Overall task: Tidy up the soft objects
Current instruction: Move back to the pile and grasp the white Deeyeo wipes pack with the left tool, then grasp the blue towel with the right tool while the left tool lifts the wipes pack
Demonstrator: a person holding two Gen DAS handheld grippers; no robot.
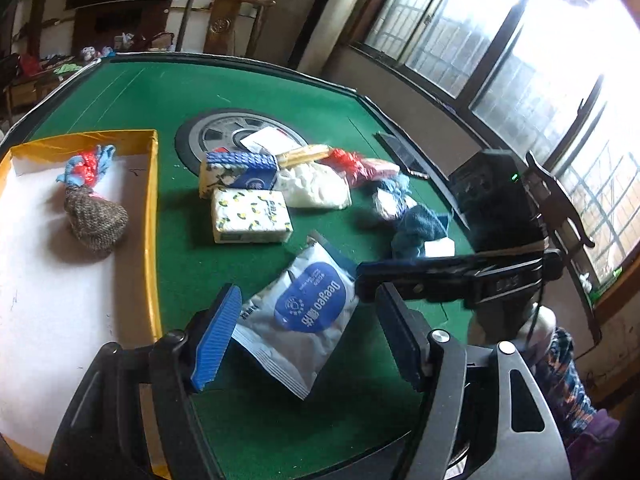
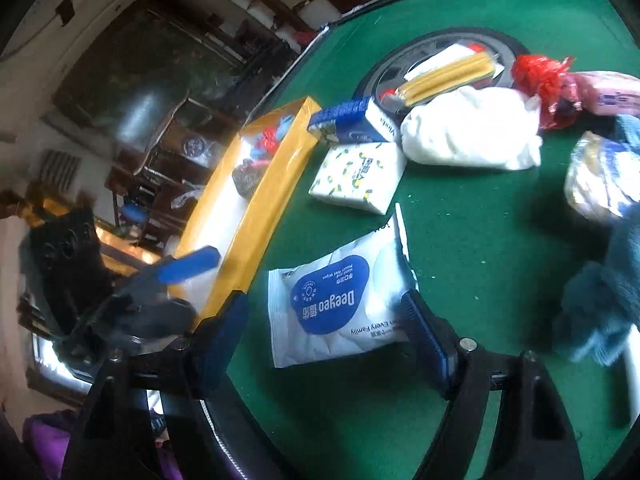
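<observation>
A white wet-wipes pack with a blue label lies flat on the green table. My right gripper is low over it and open. The pack sits between its blue pads; the left pad stands clear of it and the right pad is at its edge. My left gripper is open and holds nothing, and the wipes pack shows beyond its fingers. One of its blue pads hangs over the yellow box. A right gripper finger reaches in beside the pack.
The yellow box holds a knitted bundle and a red-blue rope toy. Mid-table lie a lemon-print tissue pack, a blue tissue pack, a white bag, red netting and a teal cloth.
</observation>
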